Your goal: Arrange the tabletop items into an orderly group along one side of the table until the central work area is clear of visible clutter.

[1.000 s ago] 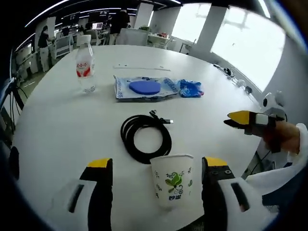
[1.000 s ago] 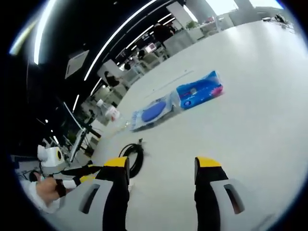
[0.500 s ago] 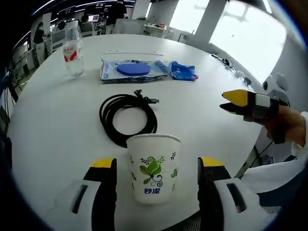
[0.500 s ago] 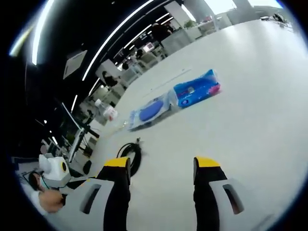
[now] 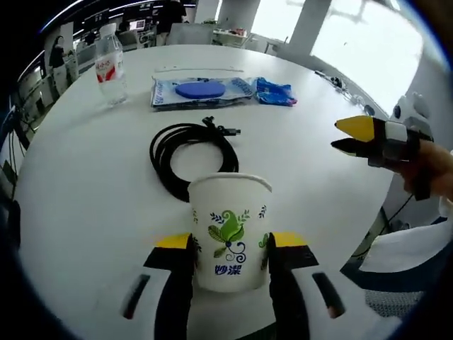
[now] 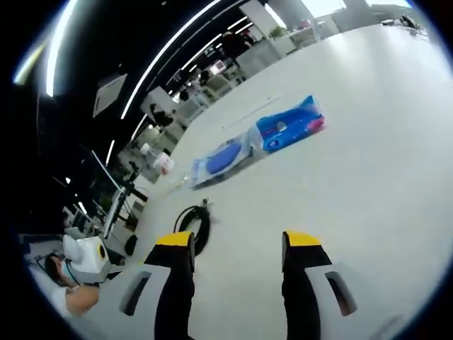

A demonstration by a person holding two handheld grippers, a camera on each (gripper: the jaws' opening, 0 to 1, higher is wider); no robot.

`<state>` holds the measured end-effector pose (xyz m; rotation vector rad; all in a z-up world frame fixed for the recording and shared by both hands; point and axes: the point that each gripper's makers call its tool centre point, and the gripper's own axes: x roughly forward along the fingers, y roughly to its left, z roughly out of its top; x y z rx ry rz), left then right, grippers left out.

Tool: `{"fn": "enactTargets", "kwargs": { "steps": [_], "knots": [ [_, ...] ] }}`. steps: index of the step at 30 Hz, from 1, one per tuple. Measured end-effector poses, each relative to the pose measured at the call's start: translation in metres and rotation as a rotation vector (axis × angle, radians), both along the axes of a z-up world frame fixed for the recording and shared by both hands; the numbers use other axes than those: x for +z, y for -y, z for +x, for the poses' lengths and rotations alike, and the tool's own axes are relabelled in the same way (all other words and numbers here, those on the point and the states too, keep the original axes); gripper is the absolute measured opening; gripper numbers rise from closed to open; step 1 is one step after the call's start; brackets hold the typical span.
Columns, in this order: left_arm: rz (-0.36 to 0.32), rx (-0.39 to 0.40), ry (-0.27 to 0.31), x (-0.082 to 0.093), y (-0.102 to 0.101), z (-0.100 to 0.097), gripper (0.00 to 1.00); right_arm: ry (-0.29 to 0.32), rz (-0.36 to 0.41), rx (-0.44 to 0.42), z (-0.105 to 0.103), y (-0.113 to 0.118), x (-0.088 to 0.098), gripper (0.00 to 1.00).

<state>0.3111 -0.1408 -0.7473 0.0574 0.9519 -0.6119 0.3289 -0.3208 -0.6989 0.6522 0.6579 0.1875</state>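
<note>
In your left gripper view, your left hand-held gripper (image 5: 229, 249) is clenched around a paper cup (image 5: 229, 228); its yellow-tipped jaws press against the cup's two sides, low on the wall; the cup stands upright on the round white desk (image 5: 85, 184) near the edge closest to you, white with a green leaf print and blue characters. Just beyond the cup lies a coiled black cable (image 5: 190, 152), its plug end pointing away from you; the cup's rim overlaps the near loop in the picture, and you cannot tell whether they touch. Farther back, a flat clear packet holding a blue disc (image 5: 201, 90) lies beside a crumpled blue wrapper (image 5: 276, 92) (the two sit close together); a water bottle (image 5: 110, 65) with a red label stands upright to their left, well apart from the cable. Your right hand-held gripper (image 5: 354, 136) comes in from the right, held above the desk edge.

In your right gripper view, your right hand-held gripper (image 6: 238, 249) is released, jaws spread with nothing between them, above bare desk; ahead lie the blue wrapper, the disc packet, the cable and the bottle.
</note>
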Motion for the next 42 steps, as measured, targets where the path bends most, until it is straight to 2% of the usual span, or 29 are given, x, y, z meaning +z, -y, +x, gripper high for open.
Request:
{"fn": "enactTargets", "kwargs": {
  "steps": [4, 6, 10, 14, 16, 20, 23, 27, 30, 35, 38, 42],
  "knots": [
    [-0.005, -0.024, 0.04, 0.007, -0.003, -0.002, 0.39, 0.004, 0.003, 0.014, -0.002, -0.004, 0.002, 0.47],
    [-0.03, -0.026, 0.06, 0.012, -0.001, 0.0, 0.39, 0.007, 0.005, 0.017, -0.002, -0.005, 0.003, 0.46],
    [-0.105, -0.041, 0.137, 0.028, 0.005, 0.004, 0.39, 0.019, 0.011, 0.023, 0.001, -0.006, 0.007, 0.44],
    [-0.14, -0.055, 0.179, 0.037, 0.007, 0.006, 0.39, 0.045, 0.018, 0.033, 0.007, -0.007, 0.018, 0.43],
    [-0.155, -0.064, 0.211, 0.043, 0.007, 0.008, 0.39, 0.078, 0.024, 0.055, 0.012, -0.01, 0.028, 0.42],
    [-0.179, -0.075, 0.265, 0.052, 0.007, 0.012, 0.39, 0.179, -0.019, 0.149, 0.019, -0.022, 0.051, 0.42],
    [-0.178, -0.106, 0.301, 0.057, 0.007, 0.012, 0.39, 0.215, -0.01, 0.231, 0.019, -0.037, 0.064, 0.42],
    [-0.182, -0.136, 0.33, 0.064, 0.006, 0.01, 0.39, 0.269, -0.054, 0.392, 0.016, -0.062, 0.081, 0.4],
    [-0.195, -0.156, 0.345, 0.068, 0.009, 0.009, 0.39, 0.301, -0.033, 0.481, 0.016, -0.081, 0.096, 0.41],
    [-0.21, -0.185, 0.388, 0.079, 0.016, 0.009, 0.39, 0.326, -0.052, 0.665, 0.008, -0.111, 0.108, 0.38],
    [-0.2, -0.226, 0.408, 0.082, 0.02, 0.007, 0.39, 0.342, -0.119, 0.773, 0.003, -0.122, 0.108, 0.37],
    [-0.182, -0.269, 0.434, 0.083, 0.023, 0.004, 0.39, 0.334, -0.117, 0.831, -0.001, -0.13, 0.11, 0.33]
  ]
}}
